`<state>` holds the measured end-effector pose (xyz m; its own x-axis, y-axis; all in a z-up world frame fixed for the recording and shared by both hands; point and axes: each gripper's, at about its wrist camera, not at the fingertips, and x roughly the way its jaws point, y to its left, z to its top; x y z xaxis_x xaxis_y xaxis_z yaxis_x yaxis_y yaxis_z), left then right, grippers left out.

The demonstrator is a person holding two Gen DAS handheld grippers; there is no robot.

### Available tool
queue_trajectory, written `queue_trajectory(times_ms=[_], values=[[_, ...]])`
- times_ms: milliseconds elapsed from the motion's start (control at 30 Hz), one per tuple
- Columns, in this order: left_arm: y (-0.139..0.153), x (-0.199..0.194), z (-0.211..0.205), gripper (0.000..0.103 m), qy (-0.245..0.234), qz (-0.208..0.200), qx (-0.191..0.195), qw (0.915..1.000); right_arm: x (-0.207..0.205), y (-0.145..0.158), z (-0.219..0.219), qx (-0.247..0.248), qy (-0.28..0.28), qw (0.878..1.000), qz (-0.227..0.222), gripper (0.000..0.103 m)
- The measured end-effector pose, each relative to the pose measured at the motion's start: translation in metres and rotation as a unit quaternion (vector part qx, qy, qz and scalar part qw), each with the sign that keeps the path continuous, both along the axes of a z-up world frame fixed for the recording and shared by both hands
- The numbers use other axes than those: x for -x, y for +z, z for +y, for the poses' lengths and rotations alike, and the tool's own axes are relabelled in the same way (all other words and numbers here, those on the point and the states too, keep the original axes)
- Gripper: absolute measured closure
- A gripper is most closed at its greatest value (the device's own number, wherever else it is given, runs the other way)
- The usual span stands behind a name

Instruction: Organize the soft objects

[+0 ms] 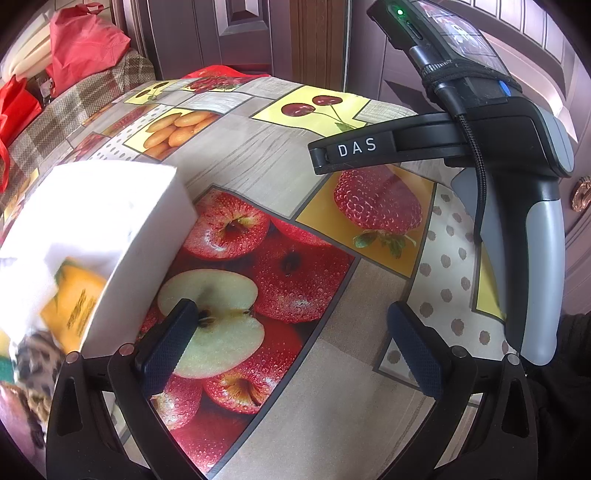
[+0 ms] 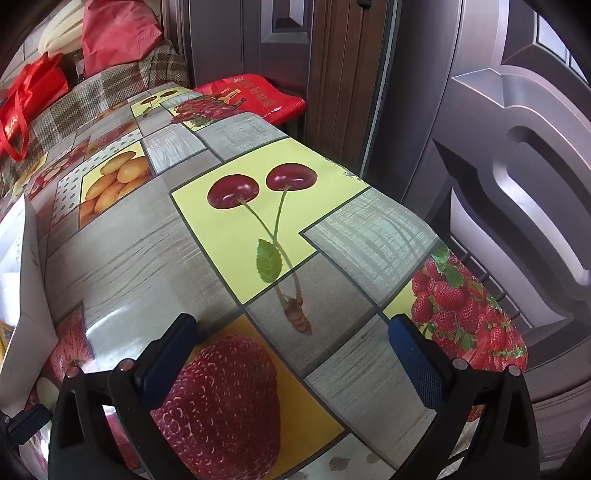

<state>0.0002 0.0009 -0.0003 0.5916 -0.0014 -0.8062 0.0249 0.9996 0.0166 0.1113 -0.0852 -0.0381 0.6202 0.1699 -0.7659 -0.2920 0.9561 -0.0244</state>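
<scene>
We hold our left gripper (image 1: 291, 343) and right gripper (image 2: 295, 354) angled down over a table (image 2: 122, 251) with a fruit-print cloth, both with fingers spread wide and nothing between them. At the left stands a white box (image 1: 110, 221), open, with blurred soft objects (image 1: 74, 299) inside.

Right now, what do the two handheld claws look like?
Left claw: black frame, dark blue textured pads. Right claw matches; seen from the left camera it has a grey-and-black pistol handle, white "DAS" lettering, a braided black cable and a green light.
</scene>
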Motion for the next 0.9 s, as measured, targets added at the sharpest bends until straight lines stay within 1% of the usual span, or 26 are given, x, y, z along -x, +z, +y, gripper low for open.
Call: queue_trajectory(times_ms=[900], values=[[-0.0004, 0.0004, -0.0011, 0.001, -0.002, 0.0, 0.001, 1.0, 0.0, 0.0, 0.0003, 0.0, 0.0, 1.0, 0.0, 0.0]])
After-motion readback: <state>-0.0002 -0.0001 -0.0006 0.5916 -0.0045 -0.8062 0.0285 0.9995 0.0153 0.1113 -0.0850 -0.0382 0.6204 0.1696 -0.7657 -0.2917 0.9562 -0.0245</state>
